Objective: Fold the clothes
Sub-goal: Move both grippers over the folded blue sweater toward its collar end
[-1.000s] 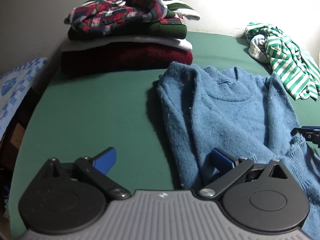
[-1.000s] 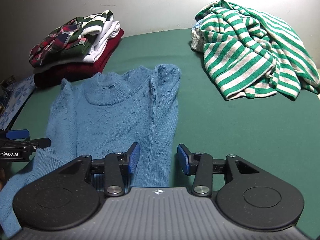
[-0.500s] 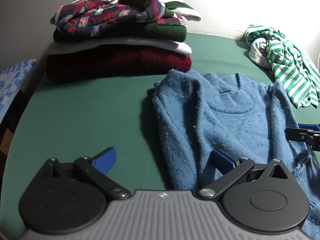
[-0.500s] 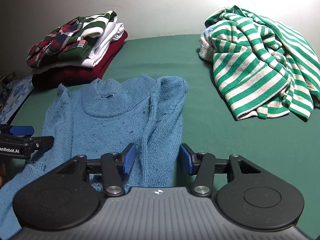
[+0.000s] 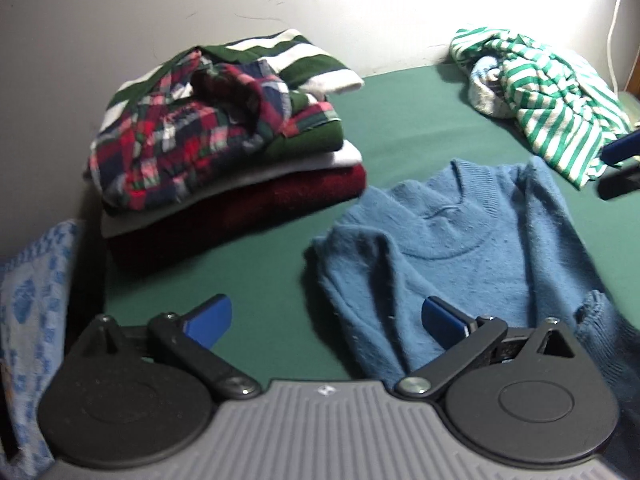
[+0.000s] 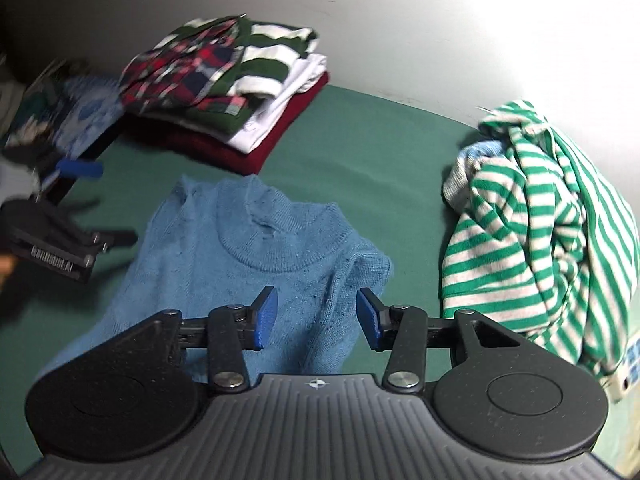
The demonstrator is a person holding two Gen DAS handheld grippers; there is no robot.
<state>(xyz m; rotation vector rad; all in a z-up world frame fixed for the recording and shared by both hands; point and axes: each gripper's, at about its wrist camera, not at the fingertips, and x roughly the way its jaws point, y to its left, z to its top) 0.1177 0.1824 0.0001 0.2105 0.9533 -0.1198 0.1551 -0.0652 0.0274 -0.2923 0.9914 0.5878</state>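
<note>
Blue sweater (image 5: 472, 248) lies face up on the green counter (image 5: 272, 264), sleeves folded in along both sides. Its lower part is cut off behind both gripper bodies, so the hem cannot be seen.

Left gripper (image 5: 326, 318): jaws spread wide, holding nothing. The right-hand blue pad sits over the sweater's folded left side; the other pad is over bare counter. Whether the pad touches the knit cannot be told.

Right gripper (image 6: 316, 314): jaws partly open, holding nothing, poised over the sweater's right folded sleeve, which lies between and just ahead of the pads. Contact unclear.

In the right wrist view the left gripper shows blurred, off to the left of the sweater; lettering on it is unreadable.

Folded stack (image 5: 224, 136) (plaid on top, green-white stripe, white, maroon at the bottom) sits ahead and left of the left jaws, apart from the sweater. Crumpled green-striped garment (image 6: 536, 232) lies to the right of the right jaws, its lower edge cut off by the gripper body. Blue-patterned cloth (image 5: 36, 320) at the far left edge, partly out of frame.
</note>
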